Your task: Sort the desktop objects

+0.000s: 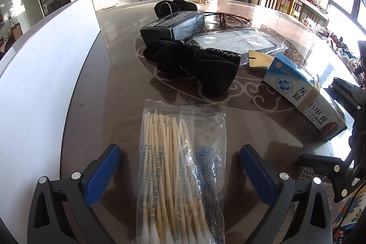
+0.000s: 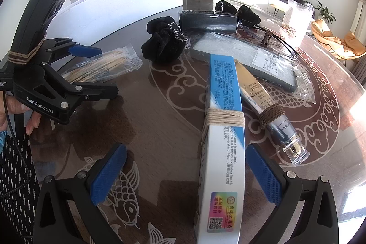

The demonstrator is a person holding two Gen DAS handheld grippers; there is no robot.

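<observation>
A clear packet of cotton swabs (image 1: 180,164) lies on the dark patterned table (image 1: 119,88), between the wide-apart fingers of my open left gripper (image 1: 179,150). The right wrist view shows the same left gripper (image 2: 103,70) straddling the cotton swabs (image 2: 107,63). My right gripper (image 2: 186,149) is open around the near end of a long blue-and-white box (image 2: 225,152) bound with beige cord. That blue-and-white box (image 1: 304,97) lies to the right in the left wrist view. Neither gripper's pads touch its item.
A black velvet pouch (image 1: 194,63), a black box (image 1: 173,24) and a grey bagged case (image 1: 233,40) lie mid-table. A gold tube (image 2: 263,102) wrapped in brown cord lies beside the box. A white board (image 1: 45,74) stands along the left. A person's hand (image 2: 32,122) holds the left gripper.
</observation>
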